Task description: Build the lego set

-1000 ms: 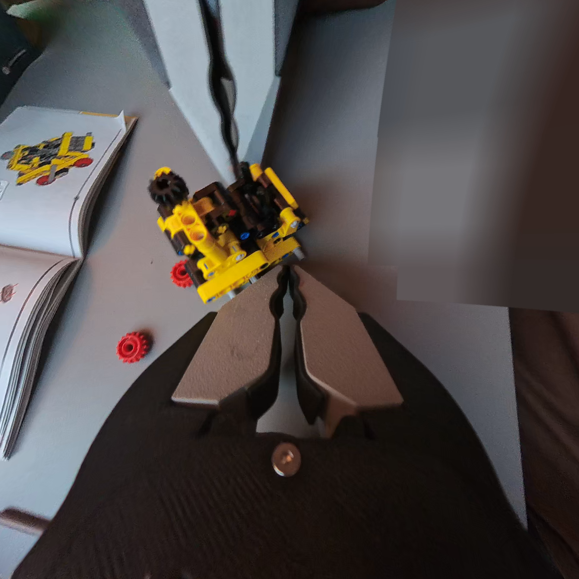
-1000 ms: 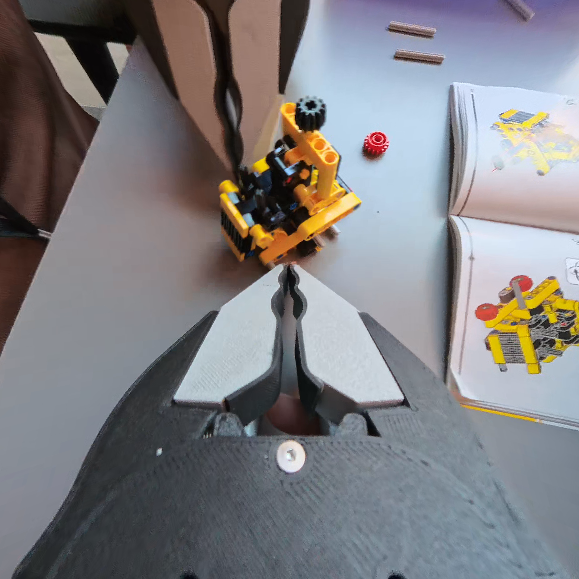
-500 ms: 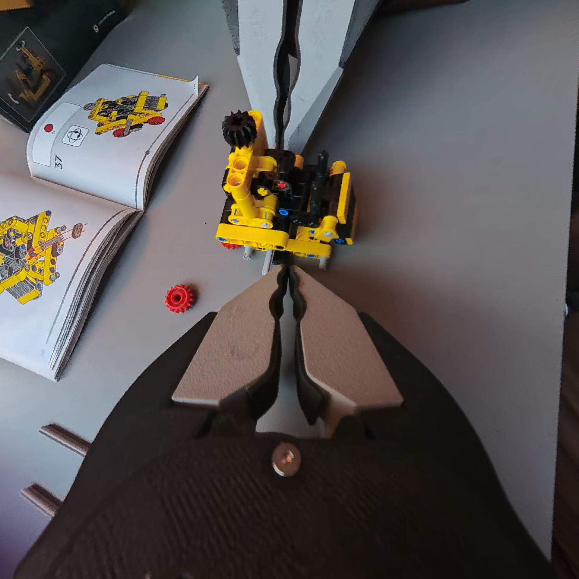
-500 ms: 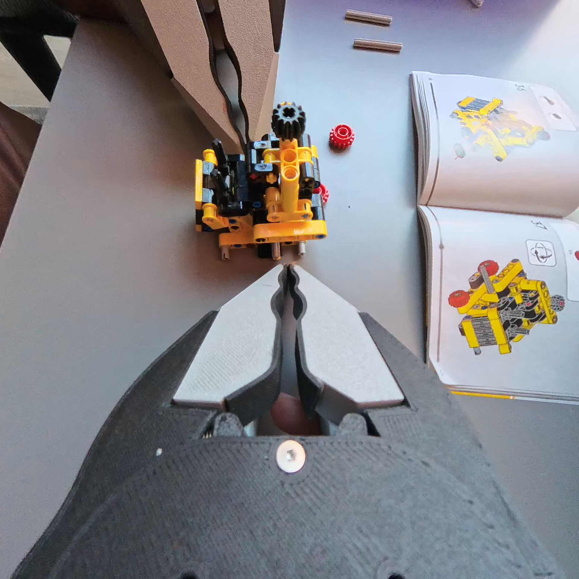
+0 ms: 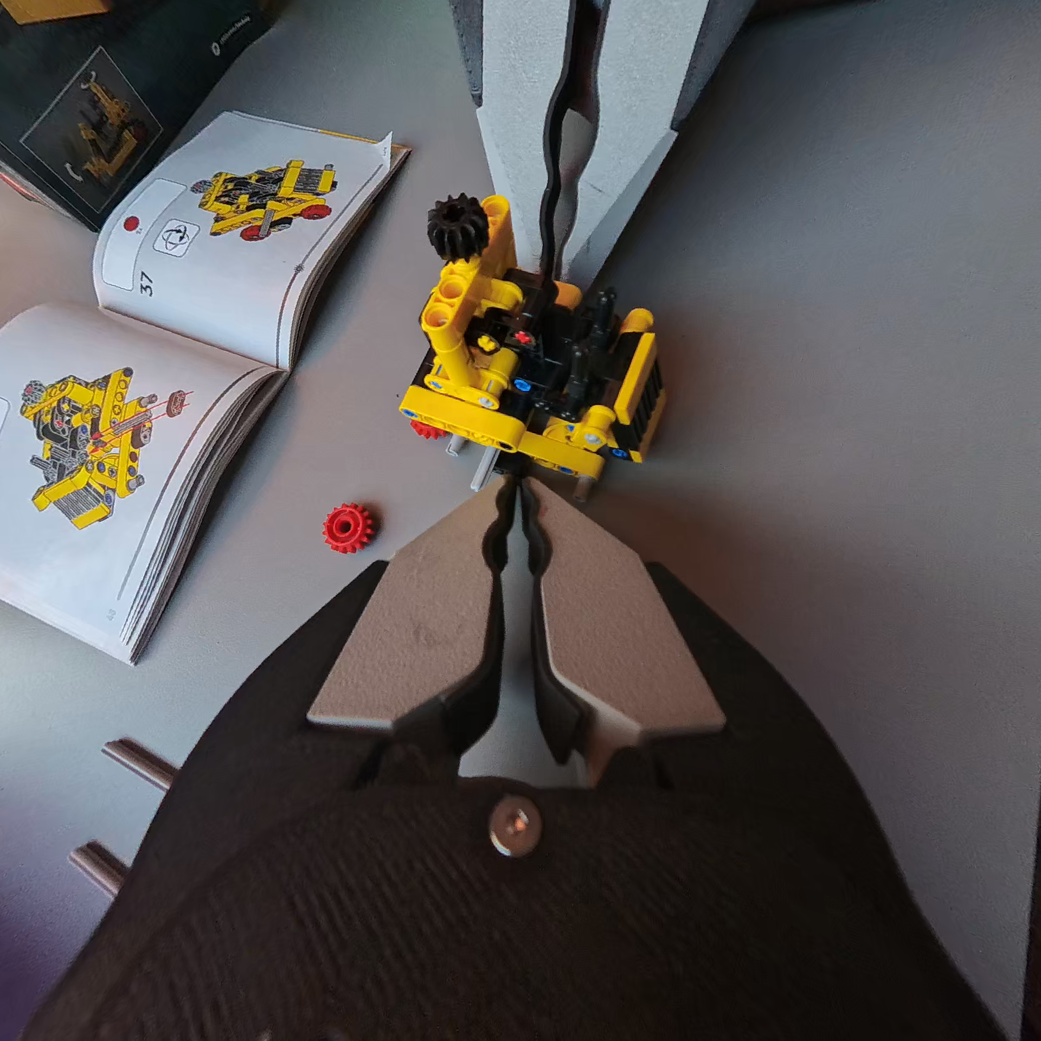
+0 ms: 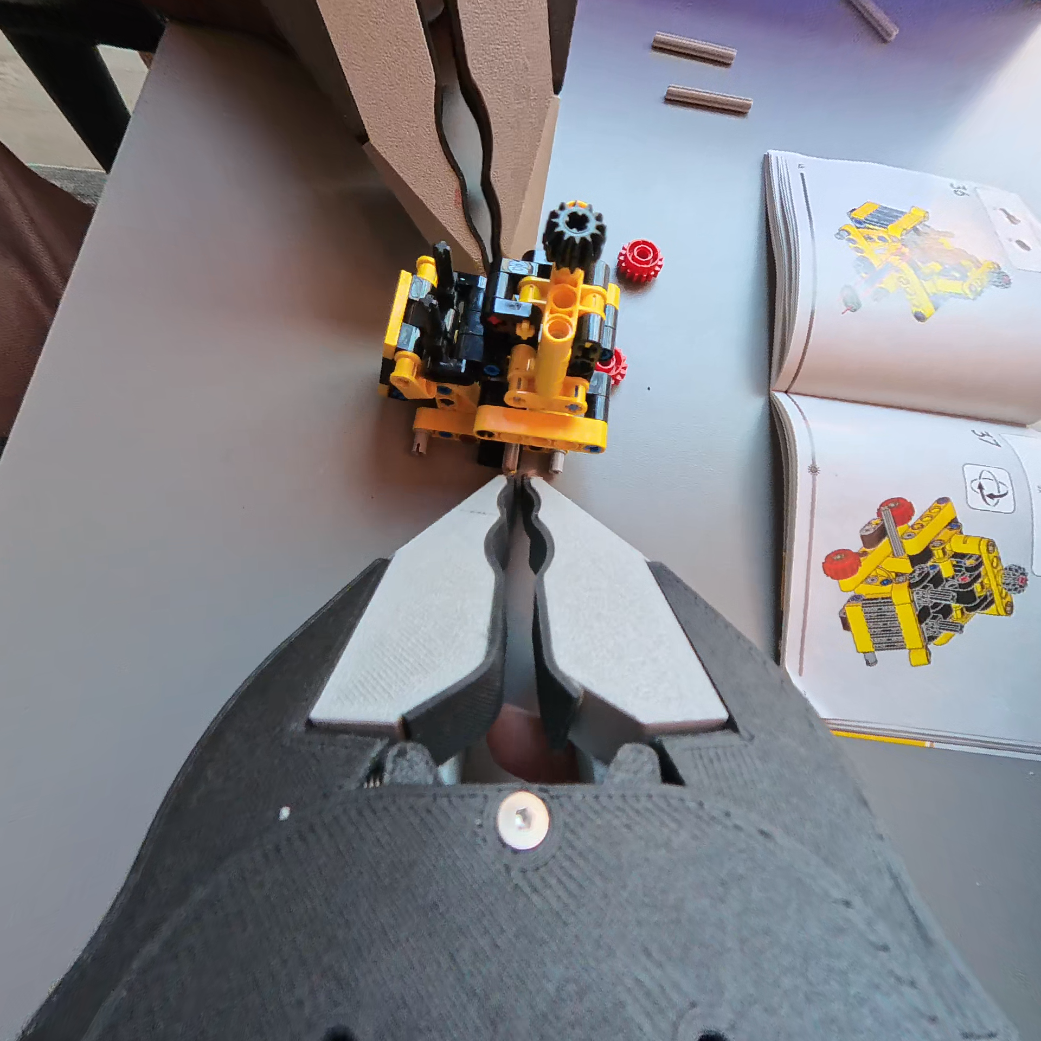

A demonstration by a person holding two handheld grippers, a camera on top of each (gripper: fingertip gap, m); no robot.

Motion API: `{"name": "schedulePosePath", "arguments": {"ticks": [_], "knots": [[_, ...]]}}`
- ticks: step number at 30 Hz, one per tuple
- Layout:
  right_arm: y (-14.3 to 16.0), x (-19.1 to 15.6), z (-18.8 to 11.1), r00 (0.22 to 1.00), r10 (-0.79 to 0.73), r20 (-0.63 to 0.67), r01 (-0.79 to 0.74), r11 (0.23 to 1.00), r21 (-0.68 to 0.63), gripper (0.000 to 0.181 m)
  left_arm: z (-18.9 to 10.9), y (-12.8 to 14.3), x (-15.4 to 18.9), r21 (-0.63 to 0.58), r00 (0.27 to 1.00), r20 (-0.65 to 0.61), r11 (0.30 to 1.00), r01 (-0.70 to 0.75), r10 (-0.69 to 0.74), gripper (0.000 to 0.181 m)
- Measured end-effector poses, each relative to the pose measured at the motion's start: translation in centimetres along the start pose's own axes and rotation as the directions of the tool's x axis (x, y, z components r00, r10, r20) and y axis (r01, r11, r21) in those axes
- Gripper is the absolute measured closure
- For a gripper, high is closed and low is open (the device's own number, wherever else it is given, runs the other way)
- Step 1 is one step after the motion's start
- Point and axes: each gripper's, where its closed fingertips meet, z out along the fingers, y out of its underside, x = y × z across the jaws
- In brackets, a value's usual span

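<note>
The left gripper (image 5: 517, 484), a black printed body with two grey wedge-shaped fingers, had its jaws closed to a thin slit, its tips touching the near edge of the model; whether it pinched a part there could not be told. The right gripper (image 6: 518, 483), built the same, reached in from the opposite side with its jaws likewise pressed together, its tips meeting the short grey axle ends that stuck out of the model's side, and again a grip on anything could not be confirmed. Both worked over a flat grey table (image 5: 845, 394). An open white instruction booklet (image 5: 169, 394) with drawings of a yellow vehicle lay flat on the table, well apart from the model, and a dark box (image 5: 84, 101) sat beyond it at the table's far corner. The half-built yellow and black lego model (image 5: 529, 372) stood on the table between the two grippers, with a yellow beam rising from it and a black toothed gear (image 5: 457, 225) at the beam's top. Two dark brown rod-like pieces (image 6: 707, 100) lay side by side near the table edge. A loose small red gear (image 5: 347, 527) rested on the table between the booklet and the model, and another red gear (image 6: 614, 365) sat mounted low on the model's side.
</note>
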Motion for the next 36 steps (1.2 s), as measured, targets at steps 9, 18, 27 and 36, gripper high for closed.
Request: {"name": "schedulePosePath", "arguments": {"ticks": [9, 18, 27, 36], "knots": [[-0.1, 0.0, 0.1, 1.000, -0.003, -0.008, 0.003, 1.000, -0.001, 0.181, 0.0, 0.0, -0.2, 0.001, 0.999, -0.026, 0.999, 0.041, -0.041, 0.180], [-0.4, -0.3, 0.3, 1.000, 0.016, 0.003, -0.016, 1.000, 0.002, 0.172, 0.0, 0.1, -0.1, 0.001, 0.999, -0.039, 0.999, 0.035, -0.035, 0.181], [-0.4, -0.3, 0.3, 1.000, 0.021, 0.004, -0.021, 1.000, 0.001, 0.179, -1.4, 0.0, -1.6, 0.047, 0.996, -0.019, 0.995, 0.091, -0.090, 0.163], [-0.3, -0.3, 0.2, 1.000, 0.019, 0.004, -0.019, 1.000, 0.000, 0.179, 0.2, -2.2, -1.3, 0.012, 0.978, -0.204, 0.998, 0.054, -0.050, 0.147]]}}
